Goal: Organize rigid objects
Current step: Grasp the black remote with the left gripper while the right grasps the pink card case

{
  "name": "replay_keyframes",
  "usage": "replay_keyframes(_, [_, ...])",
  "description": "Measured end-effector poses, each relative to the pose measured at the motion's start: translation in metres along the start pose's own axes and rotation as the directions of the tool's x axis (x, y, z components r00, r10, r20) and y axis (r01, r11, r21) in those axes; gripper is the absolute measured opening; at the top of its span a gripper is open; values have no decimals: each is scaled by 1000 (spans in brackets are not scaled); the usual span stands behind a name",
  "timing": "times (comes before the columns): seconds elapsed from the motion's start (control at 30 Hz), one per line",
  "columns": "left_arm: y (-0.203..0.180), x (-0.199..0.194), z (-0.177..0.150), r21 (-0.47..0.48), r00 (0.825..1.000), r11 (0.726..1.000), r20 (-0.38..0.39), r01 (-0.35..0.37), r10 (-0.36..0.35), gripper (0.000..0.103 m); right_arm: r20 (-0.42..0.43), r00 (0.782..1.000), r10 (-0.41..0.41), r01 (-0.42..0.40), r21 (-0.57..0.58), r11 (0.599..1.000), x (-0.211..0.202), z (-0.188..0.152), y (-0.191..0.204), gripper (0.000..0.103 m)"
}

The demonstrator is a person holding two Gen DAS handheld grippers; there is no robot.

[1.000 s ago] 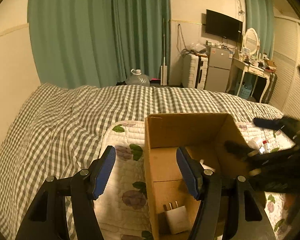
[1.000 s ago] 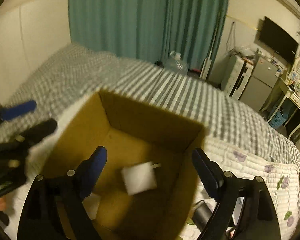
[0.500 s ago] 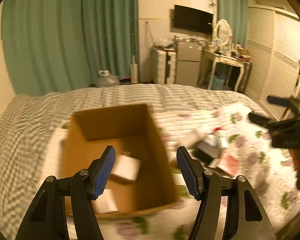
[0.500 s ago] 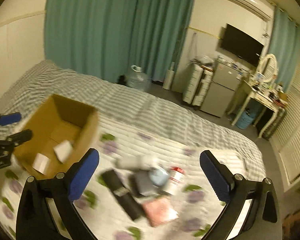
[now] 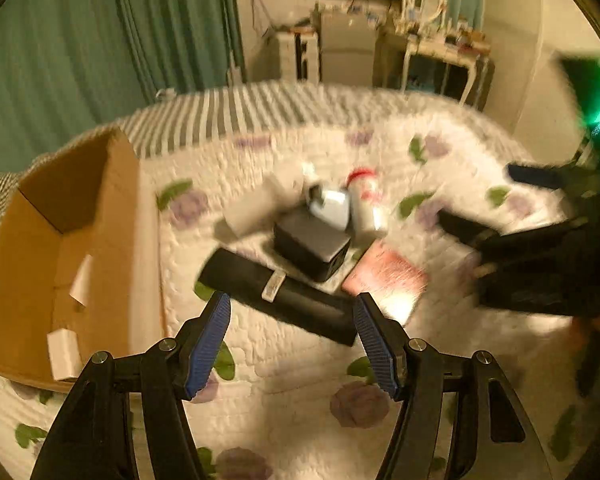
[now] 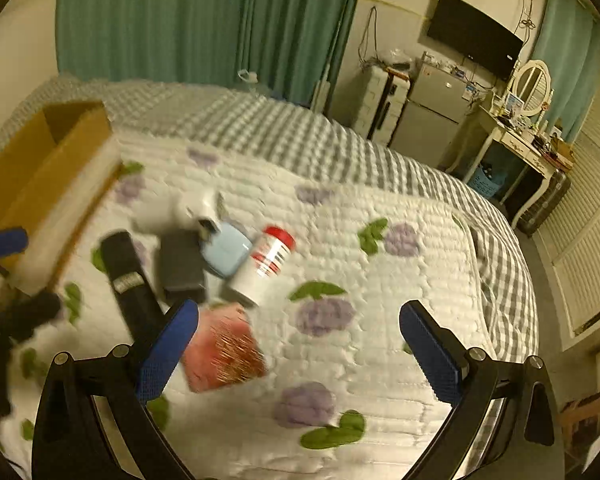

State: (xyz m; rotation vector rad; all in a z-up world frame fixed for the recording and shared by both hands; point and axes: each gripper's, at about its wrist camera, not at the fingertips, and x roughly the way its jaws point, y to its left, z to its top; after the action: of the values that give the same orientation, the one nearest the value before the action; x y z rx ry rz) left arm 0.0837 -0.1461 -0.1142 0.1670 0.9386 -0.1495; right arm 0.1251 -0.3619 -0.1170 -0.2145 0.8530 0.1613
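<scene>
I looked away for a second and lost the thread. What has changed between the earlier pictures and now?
Both grippers swung from the cardboard box to the pile of loose items. The right gripper let a white charger fall into the box; its jaws then opened wide, empty. The left gripper stayed half open, empty. The pile, the black case among it, lies untouched.

box (image 5: 100,208) left of clutter (image 5: 312,240), both on bed (image 5: 300,400)

Both grippers swung from the cardboard box (image 5: 80,240) toward the clutter.

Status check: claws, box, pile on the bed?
Left claw open, empty. Right claw open, empty. Box holds white pieces; pile unsorted beside it. Nothing blocking.
</scene>
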Motion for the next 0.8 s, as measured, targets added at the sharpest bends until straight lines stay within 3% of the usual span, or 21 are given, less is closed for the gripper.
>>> replay_keyframes(0.1, [4,32,0,-69,995,994,-57,-88,84,67,-20,999,31,-30,47,998,8,-6,-11,101])
replay_keyframes(0.2, [15,60,5,-162,988,977,-90,-137,124,67,-27,999,46,-44,70,997,10,-7,-16,101])
replay_keyframes(0.3, [24,78,9,-256,992,961,-98,-105,82,67,-33,998,46,-43,70,997,13,-8,-15,101])
replay_keyframes(0.37, [25,89,10,-280,987,950,-112,-139,111,73,-39,998,41,-39,56,998,15,-8,-12,101])
replay_keyframes(0.53, [19,103,3,-254,981,948,-93,-189,171,79,-56,998,34,-33,16,999,20,-8,-2,101])
replay_keyframes(0.7, [25,96,-4,-233,991,969,-117,-86,60,79,-71,997,26,-26,-5,1000,24,-9,3,101])
replay_keyframes(0.8, [17,95,-4,-195,989,978,-138,-79,52,79,-72,997,26,-27,-14,1000,25,-9,5,101])
